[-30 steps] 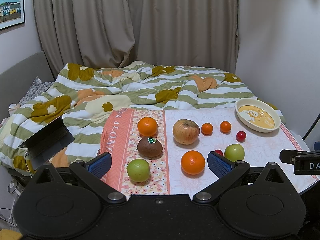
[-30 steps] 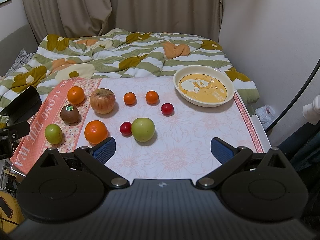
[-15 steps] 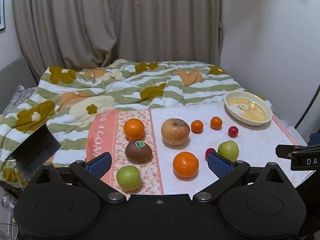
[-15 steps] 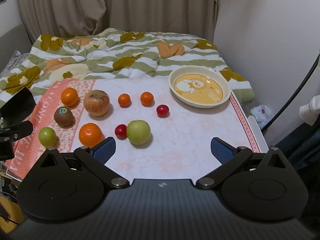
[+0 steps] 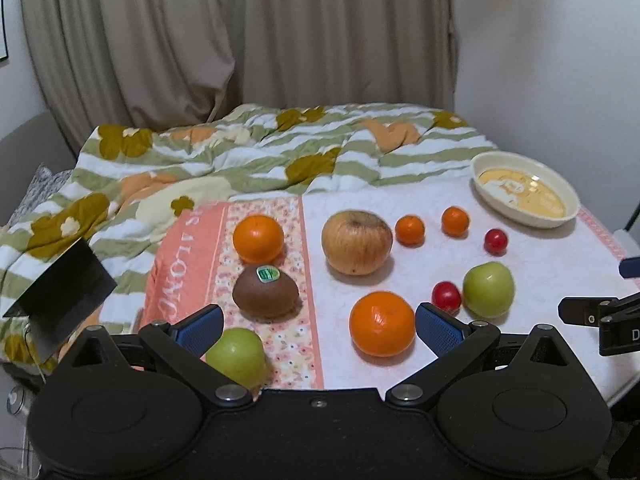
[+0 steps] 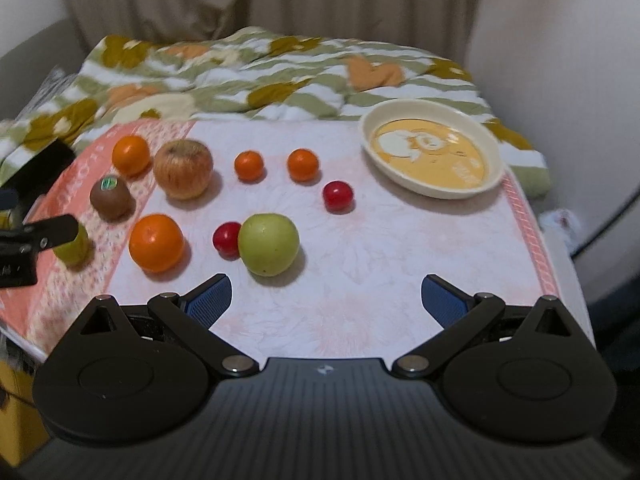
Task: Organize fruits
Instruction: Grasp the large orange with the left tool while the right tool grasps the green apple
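Nothing sorted yet: plate (image 6: 496, 168) at 1 o'clock sits bare, while oranges, apples, a kiwi (image 5: 265, 290) and cherry tomatoes lie scattered on the table (image 6: 380, 280) from 9 to 12. Left gripper (image 5: 319, 326) and right gripper (image 6: 326, 295) hover with jaws spread, grasping nothing.

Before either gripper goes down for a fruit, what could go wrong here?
The red fruit touches the green apple; gripping one may roll the other. Another green apple lies near the table's front edge and could fall if pushed. The bowl sits close to the far corner.
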Tool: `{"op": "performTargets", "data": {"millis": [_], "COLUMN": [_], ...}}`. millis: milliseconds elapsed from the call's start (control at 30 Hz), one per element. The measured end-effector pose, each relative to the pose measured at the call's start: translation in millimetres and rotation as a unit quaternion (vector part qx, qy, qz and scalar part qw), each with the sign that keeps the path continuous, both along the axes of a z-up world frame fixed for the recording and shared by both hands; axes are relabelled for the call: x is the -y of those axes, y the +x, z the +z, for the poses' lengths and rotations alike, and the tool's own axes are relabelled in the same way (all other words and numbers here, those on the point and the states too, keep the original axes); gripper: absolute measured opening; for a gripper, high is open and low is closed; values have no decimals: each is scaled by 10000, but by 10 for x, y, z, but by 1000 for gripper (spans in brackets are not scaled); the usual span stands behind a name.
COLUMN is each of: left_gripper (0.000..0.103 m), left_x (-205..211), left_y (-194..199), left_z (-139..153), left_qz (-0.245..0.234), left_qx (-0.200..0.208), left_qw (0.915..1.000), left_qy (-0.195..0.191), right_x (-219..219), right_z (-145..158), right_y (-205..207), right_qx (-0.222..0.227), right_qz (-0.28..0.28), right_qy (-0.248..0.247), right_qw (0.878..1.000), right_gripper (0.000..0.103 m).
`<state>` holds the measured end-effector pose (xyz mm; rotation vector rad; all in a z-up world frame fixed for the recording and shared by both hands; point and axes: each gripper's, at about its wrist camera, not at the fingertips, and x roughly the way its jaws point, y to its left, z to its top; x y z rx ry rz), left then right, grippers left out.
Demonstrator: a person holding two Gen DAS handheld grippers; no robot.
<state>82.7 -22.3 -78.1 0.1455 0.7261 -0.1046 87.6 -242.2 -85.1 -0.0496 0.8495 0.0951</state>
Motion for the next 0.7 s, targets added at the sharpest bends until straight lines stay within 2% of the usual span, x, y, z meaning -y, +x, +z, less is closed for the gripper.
{"op": "performTargets", "data": {"millis": [133, 267, 400, 433, 500, 700], "left_gripper": [103, 103, 98, 94, 94, 85], "left_x": [96, 163, 280, 299, 346, 454], "left_y": [49, 138, 223, 246, 297, 435], "left_z": [-174, -290, -391, -412, -466, -583], "left_qz": [221, 447, 478, 456, 459, 481], "left_qx": [-135, -258, -311, -331, -381, -502], "left_qw": [9995, 9987, 9983, 9983, 9980, 9975], "left_qy": [175, -51, -84, -139, -198, -158], "right_x": [43, 35, -10, -25, -39, -39], "right_z": [-167, -314, -431, -461, -518, -622], "right_y": [150, 285, 390, 421, 488, 629], "right_qx": [33, 40, 54, 50, 9, -39], "right_qz": [715, 1361, 1888, 1991, 2144, 2407], "right_qy": [-75, -47, -51, -57, -36, 42], "right_qw": [9974, 9907, 9820, 9800, 9767, 9706], "right_gripper": [103, 103, 103, 103, 103, 101]}}
